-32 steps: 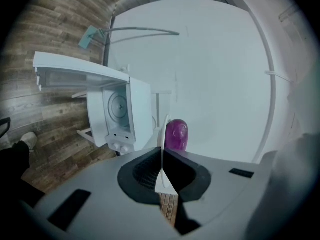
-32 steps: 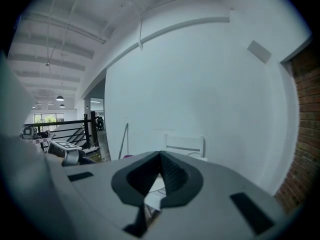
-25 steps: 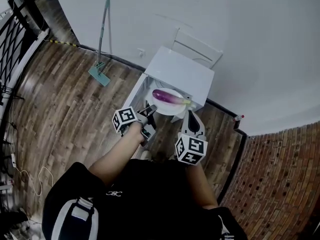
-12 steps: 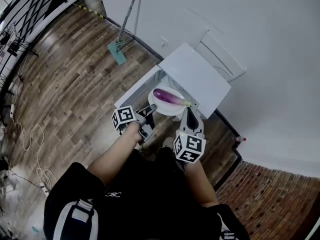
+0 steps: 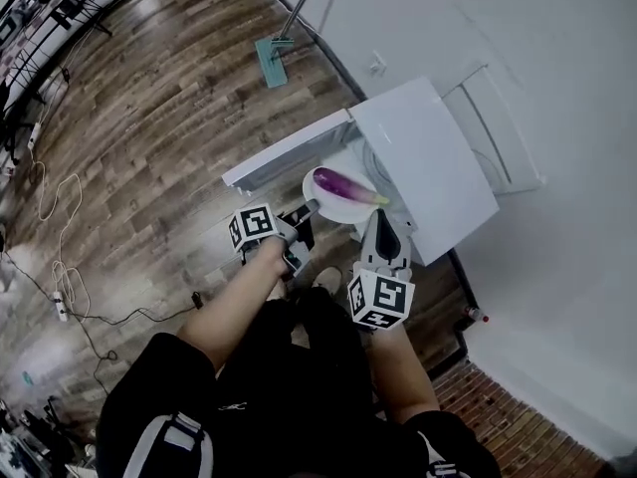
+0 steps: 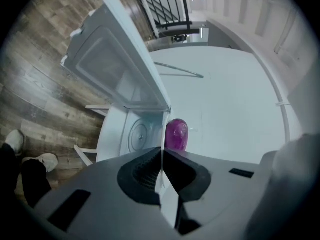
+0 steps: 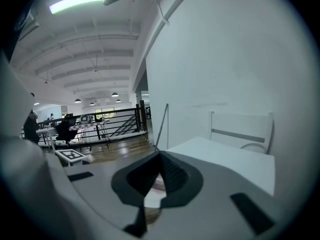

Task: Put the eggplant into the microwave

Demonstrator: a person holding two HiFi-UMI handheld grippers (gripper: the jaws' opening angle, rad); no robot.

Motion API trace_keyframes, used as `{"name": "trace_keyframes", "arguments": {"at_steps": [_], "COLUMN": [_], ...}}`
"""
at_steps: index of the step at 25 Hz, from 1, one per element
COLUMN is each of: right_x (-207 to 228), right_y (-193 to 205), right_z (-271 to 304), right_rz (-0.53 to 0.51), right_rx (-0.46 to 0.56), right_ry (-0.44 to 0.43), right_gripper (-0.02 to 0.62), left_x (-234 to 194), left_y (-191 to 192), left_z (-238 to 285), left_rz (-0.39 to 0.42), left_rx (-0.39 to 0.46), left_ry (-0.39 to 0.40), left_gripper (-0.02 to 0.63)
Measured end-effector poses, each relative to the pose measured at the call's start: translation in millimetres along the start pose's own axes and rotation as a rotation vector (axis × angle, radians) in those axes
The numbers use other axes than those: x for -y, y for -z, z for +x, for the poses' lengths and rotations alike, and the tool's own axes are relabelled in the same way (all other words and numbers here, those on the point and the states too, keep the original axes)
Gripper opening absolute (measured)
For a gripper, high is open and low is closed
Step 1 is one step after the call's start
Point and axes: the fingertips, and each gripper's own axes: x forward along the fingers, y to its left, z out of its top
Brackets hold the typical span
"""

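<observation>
Though microwave [image 5: 428, 157] open, eggplant [image 5: 343, 184] on plate [image 5: 331, 210]

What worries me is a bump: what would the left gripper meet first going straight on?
Probably the eggplant, lying on the plate that the left gripper pinches; the microwave opening sits left of that line, depth unclear.

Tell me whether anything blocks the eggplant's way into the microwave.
Nothing visible does. The door of the microwave stands swung open, and the turntable inside looks bare. The eggplant lies on a plate that the left gripper and right gripper pinch by its rim at the opening.
</observation>
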Motion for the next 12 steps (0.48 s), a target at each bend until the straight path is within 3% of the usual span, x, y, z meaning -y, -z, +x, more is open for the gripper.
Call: {"name": "trace_keyframes", "arguments": {"at_steps": [4, 9, 12], "right_x": [10.5, 27.5, 40.8], "right_y": [70.4, 167.0, 207.5], "right_z": [29.4, 59.1, 70.7], "right_rz": [0.004, 0.111, 0.099], "right_rx": [-0.013, -0.043, -0.016], "right_ry": [0.003, 0.008, 0.022], "right_gripper": [0.005, 0.005, 0.005], "left_x": [-50.1, -95.5, -113.8], "left_y": [-4.6, -20.9, -25.0], "left_z": [53.5, 128.3, 166.8], "left_rz": [0.023, 0.077, 0.101], "left_rx": [-0.029, -0.068, -0.092], "left_ry": [0.013, 0.05, 0.074], "left_gripper": [0.015, 0.015, 0.016]}}
